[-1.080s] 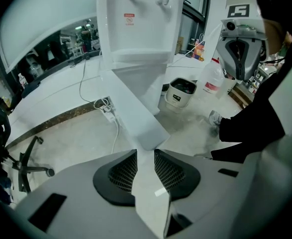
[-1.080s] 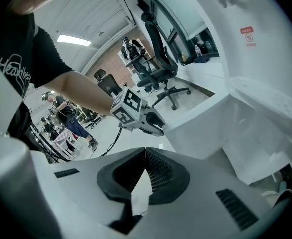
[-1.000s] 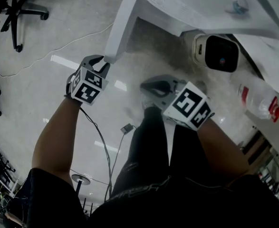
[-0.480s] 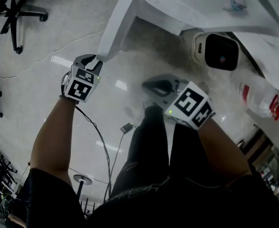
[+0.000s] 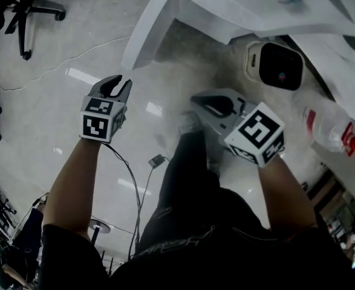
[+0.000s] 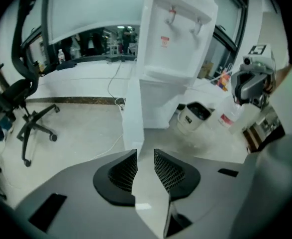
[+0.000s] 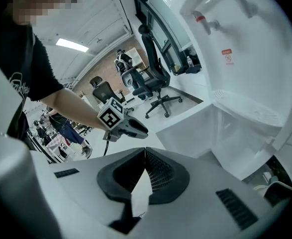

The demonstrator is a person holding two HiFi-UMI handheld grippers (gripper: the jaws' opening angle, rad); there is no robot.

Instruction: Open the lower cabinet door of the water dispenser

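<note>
The white water dispenser (image 6: pixel 178 34) stands ahead, and its lower cabinet door (image 5: pixel 150 29) is swung wide open toward me. In the left gripper view the door (image 6: pixel 132 108) shows edge-on, just beyond my jaws. My left gripper (image 5: pixel 120 82) hangs a little short of the door's free edge, open (image 6: pixel 145 156), with nothing between its fingers. My right gripper (image 5: pixel 196 101) is shut and empty (image 7: pixel 146 153), and floats before the open cabinet (image 7: pixel 240 133), touching nothing.
A white bin with a dark mouth (image 5: pixel 274 65) sits on the floor beside the dispenser. A plastic bottle with a red label (image 5: pixel 325 125) lies right of it. An office chair (image 5: pixel 29 5) stands far left. A cable (image 5: pixel 135 180) trails by the person's black-trousered legs.
My left gripper has come off the door's free edge, drawn back toward me and rolled. My right gripper has drifted slightly up and right. The door stays swung open.
</note>
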